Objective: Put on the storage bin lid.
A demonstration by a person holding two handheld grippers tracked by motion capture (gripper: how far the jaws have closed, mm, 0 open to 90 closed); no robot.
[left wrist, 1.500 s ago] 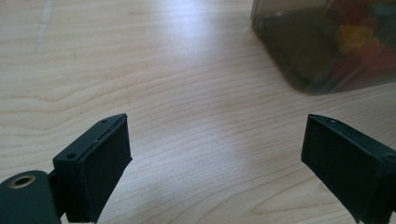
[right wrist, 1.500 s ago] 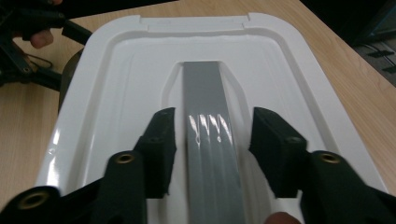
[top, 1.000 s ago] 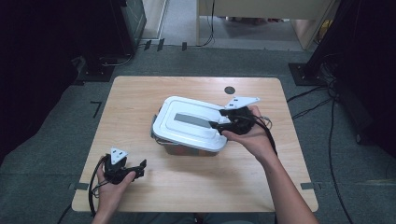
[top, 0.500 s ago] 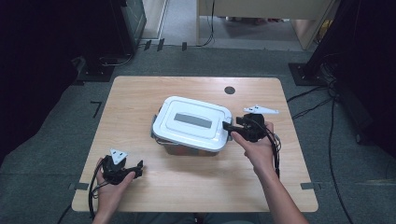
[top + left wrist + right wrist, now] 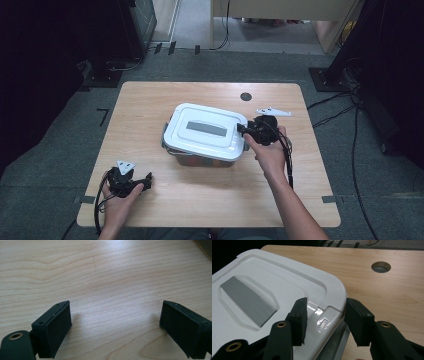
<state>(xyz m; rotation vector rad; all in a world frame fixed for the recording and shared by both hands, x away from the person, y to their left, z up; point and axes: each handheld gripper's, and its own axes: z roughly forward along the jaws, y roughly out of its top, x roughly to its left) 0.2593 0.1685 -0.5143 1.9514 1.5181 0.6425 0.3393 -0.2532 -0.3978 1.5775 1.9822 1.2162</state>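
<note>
The right tongs (image 5: 325, 321) straddle the latch tab (image 5: 323, 323) at the end of a white lidded box (image 5: 205, 132); the jaws have just been closing, yet the pads stand a little clear of the tab. The box sits mid-desk (image 5: 150, 105), near a round cable hole (image 5: 245, 96). The left tongs (image 5: 115, 327) gape wide over bare wood at the near left corner, holding nothing.

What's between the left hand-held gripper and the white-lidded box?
Only bare tabletop between left hand-held gripper and white-lidded box, seen in the high view.
</note>
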